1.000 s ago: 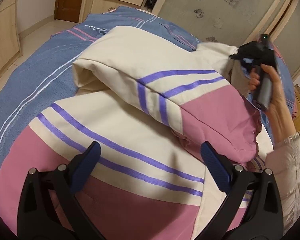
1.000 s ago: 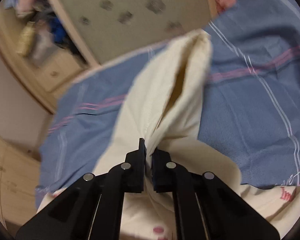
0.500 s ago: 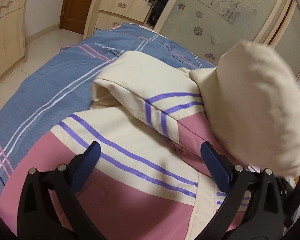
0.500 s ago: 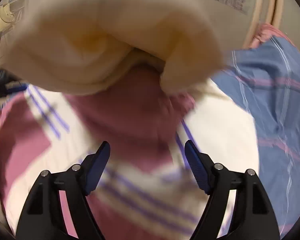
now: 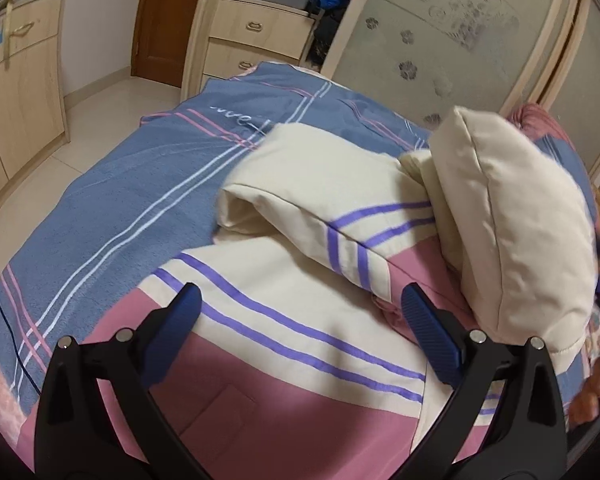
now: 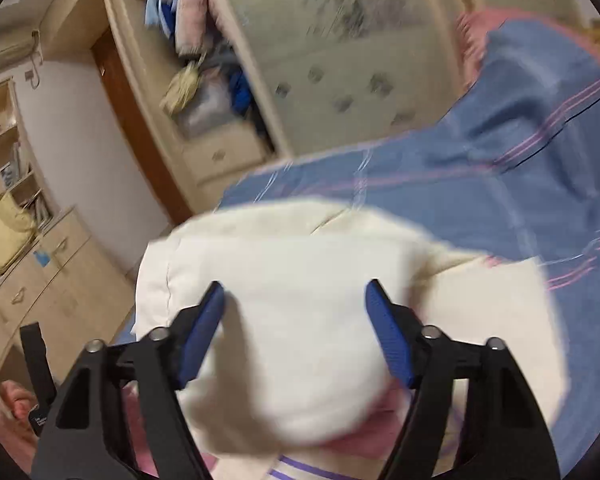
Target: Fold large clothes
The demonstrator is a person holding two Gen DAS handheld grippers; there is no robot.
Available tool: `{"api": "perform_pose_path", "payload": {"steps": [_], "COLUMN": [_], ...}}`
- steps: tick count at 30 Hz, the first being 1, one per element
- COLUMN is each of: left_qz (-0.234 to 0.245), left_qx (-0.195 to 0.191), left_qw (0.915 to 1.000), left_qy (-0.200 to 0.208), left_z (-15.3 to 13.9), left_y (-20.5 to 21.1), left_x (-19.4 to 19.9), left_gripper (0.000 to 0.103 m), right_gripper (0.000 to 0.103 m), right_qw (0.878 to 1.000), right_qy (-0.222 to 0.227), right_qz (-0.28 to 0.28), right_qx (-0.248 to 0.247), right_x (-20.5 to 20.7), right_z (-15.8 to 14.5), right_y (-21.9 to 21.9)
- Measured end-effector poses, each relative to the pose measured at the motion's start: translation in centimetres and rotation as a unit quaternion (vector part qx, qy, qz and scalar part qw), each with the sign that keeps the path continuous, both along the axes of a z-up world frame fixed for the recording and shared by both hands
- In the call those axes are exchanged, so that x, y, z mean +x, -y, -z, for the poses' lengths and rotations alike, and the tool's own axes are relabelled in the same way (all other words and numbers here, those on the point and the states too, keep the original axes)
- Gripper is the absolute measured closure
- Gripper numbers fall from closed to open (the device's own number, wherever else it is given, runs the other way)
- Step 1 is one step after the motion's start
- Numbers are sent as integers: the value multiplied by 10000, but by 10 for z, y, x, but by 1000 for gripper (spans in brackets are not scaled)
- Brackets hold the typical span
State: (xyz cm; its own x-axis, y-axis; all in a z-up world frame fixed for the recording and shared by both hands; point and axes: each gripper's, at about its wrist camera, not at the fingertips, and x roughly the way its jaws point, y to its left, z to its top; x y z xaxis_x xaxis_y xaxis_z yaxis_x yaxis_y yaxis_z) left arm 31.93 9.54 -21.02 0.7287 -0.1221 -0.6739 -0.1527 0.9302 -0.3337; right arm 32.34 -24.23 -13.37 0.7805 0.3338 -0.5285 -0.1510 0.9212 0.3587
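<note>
A padded jacket (image 5: 292,320) in cream and pink with purple stripes lies on the bed. Its sleeve (image 5: 340,184) is folded across the body. Its cream hood (image 5: 512,216) is flipped forward onto the upper right of the jacket. My left gripper (image 5: 300,320) is open and empty, just above the jacket's striped middle. My right gripper (image 6: 296,312) is open and empty; the hood (image 6: 300,280) lies just beyond its blue pads (image 6: 202,328). The right wrist view is blurred.
The bed has a blue striped cover (image 5: 132,208). A wardrobe with frosted sliding doors (image 5: 440,40) and drawers (image 5: 256,36) stands behind it. A wooden cabinet (image 5: 16,92) is on the left, with tiled floor (image 5: 96,100) between.
My right gripper, shut on the hood a second ago, swung it over onto the jacket and let go. The hood now rests folded forward. The left gripper lifted slightly.
</note>
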Motion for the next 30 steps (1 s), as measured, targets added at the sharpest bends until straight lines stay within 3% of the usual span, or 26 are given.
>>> {"api": "perform_pose_path", "payload": {"steps": [2, 5, 8, 11, 14, 17, 18, 19, 22, 24, 26, 28, 30], "left_qz": [-97, -166, -33, 181, 467, 774, 876, 1009, 1635, 1943, 2128, 2013, 1973], "left_qx": [-157, -357, -465, -342, -118, 125, 175, 196, -111, -111, 318, 787, 637], "left_qw": [9998, 9991, 9989, 9991, 9981, 9938, 9915, 9888, 9799, 9769, 9755, 9764, 9779], "left_qy": [95, 161, 103, 156, 380, 794, 945, 1085, 1134, 878, 466, -32, -275], "left_z": [-3, -3, 0, -2, -8, -18, -20, -23, -20, -12, 2, 21, 31], "left_y": [-9, -17, -13, 1, 20, 41, 46, 54, 76, 92, 113, 125, 123], "left_x": [-4, -6, -2, -2, -4, -12, -14, -18, -15, -8, 2, 14, 23], "left_gripper": [2, 2, 2, 2, 2, 3, 12, 31, 65, 77, 77, 77, 77], "right_gripper": [44, 45, 45, 45, 45, 45, 45, 45, 45, 45, 45, 45, 45], "right_qw": [9976, 9843, 9780, 9778, 9812, 9918, 9943, 9962, 9970, 9966, 9960, 9958, 9963], "right_qy": [-489, -1161, -1045, -1178, -1248, -975, -879, -775, -722, -749, -797, -822, -787], "right_qz": [-463, -1139, -1060, -1141, -1295, -719, -480, -248, 161, 313, 388, 387, 314], "right_qx": [-165, -690, -1461, -1302, -694, -406, -369, -326, -206, -130, -97, -94, -148], "right_x": [17, 23, 17, 13, -9, -25, -25, -28, -30, -34, -38, -36, -31], "right_z": [19, 66, 92, 83, 58, 31, 22, 15, 4, 6, 11, 15, 12], "right_y": [-32, -85, -105, -95, -71, -29, -16, -1, 28, 37, 37, 35, 28]}}
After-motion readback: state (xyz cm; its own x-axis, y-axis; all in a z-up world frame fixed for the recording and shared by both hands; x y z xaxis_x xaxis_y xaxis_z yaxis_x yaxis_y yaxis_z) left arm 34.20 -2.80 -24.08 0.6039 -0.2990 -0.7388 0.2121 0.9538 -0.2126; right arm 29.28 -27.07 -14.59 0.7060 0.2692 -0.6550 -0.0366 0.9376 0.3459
